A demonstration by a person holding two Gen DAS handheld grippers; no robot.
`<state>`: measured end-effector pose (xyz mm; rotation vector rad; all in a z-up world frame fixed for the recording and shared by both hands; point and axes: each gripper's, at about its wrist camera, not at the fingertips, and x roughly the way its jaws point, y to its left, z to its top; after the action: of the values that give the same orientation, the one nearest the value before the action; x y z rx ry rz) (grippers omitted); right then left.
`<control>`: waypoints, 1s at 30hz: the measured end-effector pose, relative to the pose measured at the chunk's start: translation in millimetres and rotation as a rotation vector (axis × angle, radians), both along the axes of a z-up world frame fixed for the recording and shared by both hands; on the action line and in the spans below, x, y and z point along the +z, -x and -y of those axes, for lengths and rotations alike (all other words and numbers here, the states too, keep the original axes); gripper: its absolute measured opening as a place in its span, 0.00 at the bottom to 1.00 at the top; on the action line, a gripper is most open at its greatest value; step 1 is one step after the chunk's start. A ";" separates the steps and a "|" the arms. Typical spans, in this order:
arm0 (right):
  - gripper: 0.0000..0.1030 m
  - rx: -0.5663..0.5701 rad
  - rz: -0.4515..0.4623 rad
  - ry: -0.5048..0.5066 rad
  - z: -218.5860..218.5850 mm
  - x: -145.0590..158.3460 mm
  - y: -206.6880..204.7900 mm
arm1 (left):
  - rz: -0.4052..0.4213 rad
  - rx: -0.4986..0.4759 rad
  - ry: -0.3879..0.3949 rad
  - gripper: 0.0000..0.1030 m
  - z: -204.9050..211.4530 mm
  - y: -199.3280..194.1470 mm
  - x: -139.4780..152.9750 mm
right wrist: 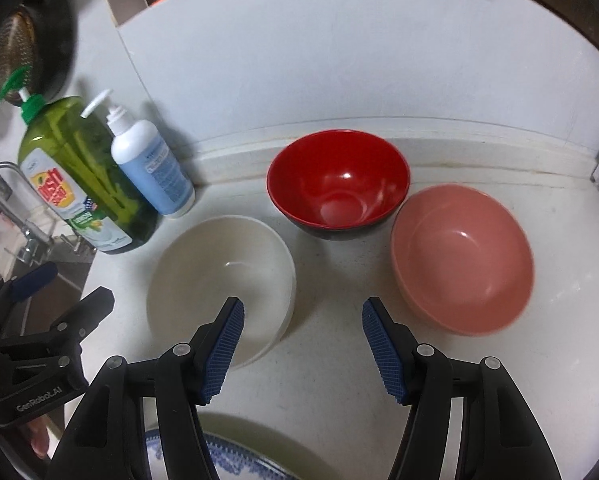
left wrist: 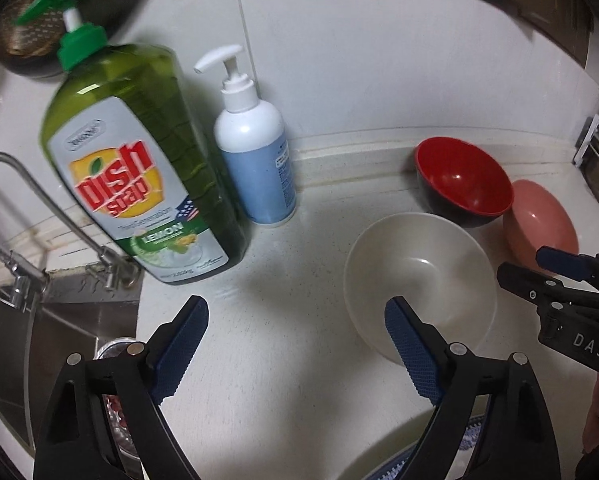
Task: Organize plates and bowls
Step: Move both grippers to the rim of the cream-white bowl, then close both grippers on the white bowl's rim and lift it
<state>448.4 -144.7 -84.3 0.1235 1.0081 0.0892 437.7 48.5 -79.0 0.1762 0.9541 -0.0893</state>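
On the pale kitchen counter (right wrist: 339, 360) beside the steel sink (left wrist: 59, 320), three bowls stood upright in a loose cluster. The white bowl (right wrist: 219, 280) sat nearest the sink side, the red bowl (right wrist: 337, 184) with its dark outside stood behind it toward the wall, and the pink bowl (right wrist: 463, 258) lay to the right, its rim close against the red one; I could not tell whether they touched. At the near edge of the counter, below both tools, part of a plate with a blue patterned rim (right wrist: 235, 456) showed.

The left gripper (left wrist: 295, 332) hung over bare counter with its jaws spread wide and nothing between them; its right finger reached over the near rim of the white bowl as seen from its own camera, without clearly touching it. The right gripper (right wrist: 303, 332) also stood open and empty, its blue ribbed pads (right wrist: 383, 352) apart over the strip of counter between the white bowl and the pink one. Its left pad overlapped the white bowl's edge in view; contact could not be judged.

Against the wall, a tall green dish soap bottle (left wrist: 139, 168) with a green pump stood just beside a smaller white and blue pump bottle (left wrist: 255, 160). A curved metal tap (left wrist: 39, 208) rose over the sink, and a woven brown strainer (left wrist: 31, 20) hung above it.
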 end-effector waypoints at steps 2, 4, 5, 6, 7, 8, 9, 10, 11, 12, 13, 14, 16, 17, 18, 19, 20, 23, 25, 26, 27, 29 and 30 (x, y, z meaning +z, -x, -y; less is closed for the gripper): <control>0.61 -0.001 -0.012 0.008 -1.6 -4.0 -6.3 | -0.017 -0.003 0.004 0.85 -0.1 -7.7 -5.3; 0.60 0.000 -0.022 0.015 -3.3 -7.7 -12.0 | -0.035 -0.002 0.003 0.84 1.1 -15.1 -10.7; 0.60 -0.002 -0.032 0.020 -4.0 -10.1 -15.1 | -0.041 -0.005 0.007 0.84 1.4 -17.4 -12.9; 0.59 -0.001 -0.040 0.019 -4.6 -12.1 -17.7 | -0.051 -0.007 0.007 0.83 2.3 -20.4 -15.4; 0.57 0.002 -0.051 0.017 -5.4 -15.0 -20.5 | -0.063 -0.010 0.005 0.81 3.6 -23.7 -18.7; 0.54 0.001 -0.058 0.018 -5.9 -16.6 -21.9 | -0.070 -0.015 0.008 0.80 4.5 -26.0 -21.1; 0.53 0.003 -0.066 0.018 -6.5 -19.0 -23.9 | -0.082 -0.019 0.010 0.77 5.5 -29.2 -24.4; 0.52 0.004 -0.076 0.017 -7.0 -21.6 -25.7 | -0.091 -0.019 0.011 0.74 6.3 -31.7 -27.0; 0.51 0.004 -0.084 0.014 -7.3 -23.9 -27.0 | -0.100 -0.020 0.015 0.72 6.9 -33.6 -29.5; 0.50 0.005 -0.092 0.013 -7.9 -26.2 -28.4 | -0.112 -0.023 0.020 0.70 7.7 -36.2 -32.5; 0.48 0.006 -0.102 0.011 -7.9 -28.2 -29.8 | -0.124 -0.023 0.023 0.66 8.1 -38.2 -35.2; 0.46 0.005 -0.109 0.009 -7.9 -29.8 -30.9 | -0.136 -0.024 0.030 0.63 8.8 -39.6 -37.5; 0.43 0.004 -0.127 0.005 -8.3 -33.5 -33.8 | -0.161 -0.033 0.048 0.58 10.9 -43.1 -42.7; 0.41 0.004 -0.133 0.001 -8.6 -34.0 -35.2 | -0.168 -0.035 0.052 0.57 12.0 -44.7 -44.2; 0.41 0.003 -0.141 0.000 -8.5 -34.9 -36.3 | -0.172 -0.037 0.056 0.54 13.4 -46.2 -45.8; 0.39 0.001 -0.148 -0.002 -8.3 -36.2 -37.5 | -0.173 -0.040 0.057 0.51 13.9 -48.2 -47.1; 0.37 0.001 -0.155 -0.008 -8.1 -37.3 -38.9 | -0.173 -0.046 0.057 0.48 15.3 -49.3 -48.1; 0.32 -0.001 -0.179 -0.020 -6.7 -40.7 -41.5 | -0.185 -0.060 0.051 0.37 19.5 -52.5 -52.0; 0.27 -0.006 -0.191 -0.036 -4.5 -43.0 -42.4 | -0.203 -0.067 0.064 0.28 21.2 -54.5 -54.9; 0.23 -0.006 -0.197 -0.041 -4.2 -44.2 -42.3 | -0.212 -0.067 0.073 0.25 21.6 -55.7 -56.5; 0.22 -0.006 -0.201 -0.050 -3.8 -44.9 -42.6 | -0.218 -0.068 0.081 0.22 22.1 -57.3 -57.9; 0.17 -0.008 -0.203 -0.061 -3.4 -45.2 -42.9 | -0.235 -0.065 0.105 0.17 21.7 -59.3 -60.4; 0.16 -0.008 -0.203 -0.063 -3.4 -44.9 -43.0 | -0.244 -0.066 0.120 0.12 22.0 -60.1 -61.4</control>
<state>491.4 -141.3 -129.2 0.1975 1.2078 0.1024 497.7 26.4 -140.3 0.0871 1.1826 -0.2320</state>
